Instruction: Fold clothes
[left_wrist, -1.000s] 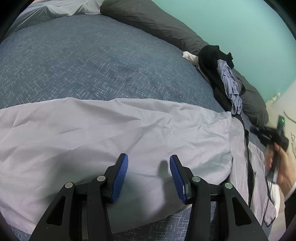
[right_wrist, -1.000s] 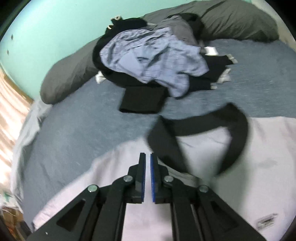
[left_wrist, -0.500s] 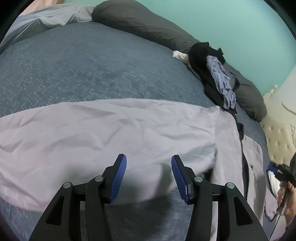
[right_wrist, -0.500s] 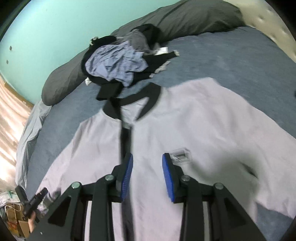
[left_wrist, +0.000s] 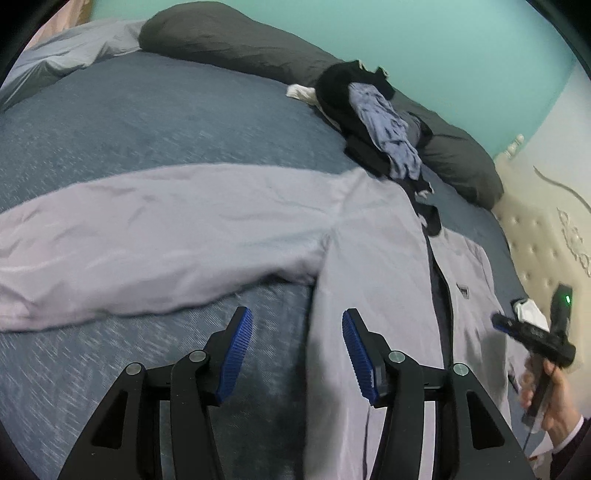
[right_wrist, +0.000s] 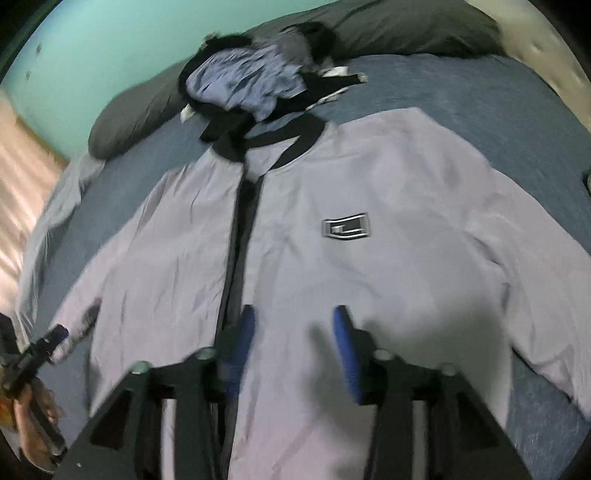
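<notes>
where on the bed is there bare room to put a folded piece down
Bare blanket lies beyond the jacket's spread sleeve, up to the dark pillows. A smaller strip lies between sleeve and left gripper. It is crowded by the clothes pile at the collar.

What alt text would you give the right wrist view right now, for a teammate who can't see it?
A pale lilac jacket with a black collar and zip lies spread front-up on a blue bedspread, the open right tool hovering above its lower front. Beyond the collar sits a pile of dark and blue clothes; the left tool shows at the left edge.
</notes>
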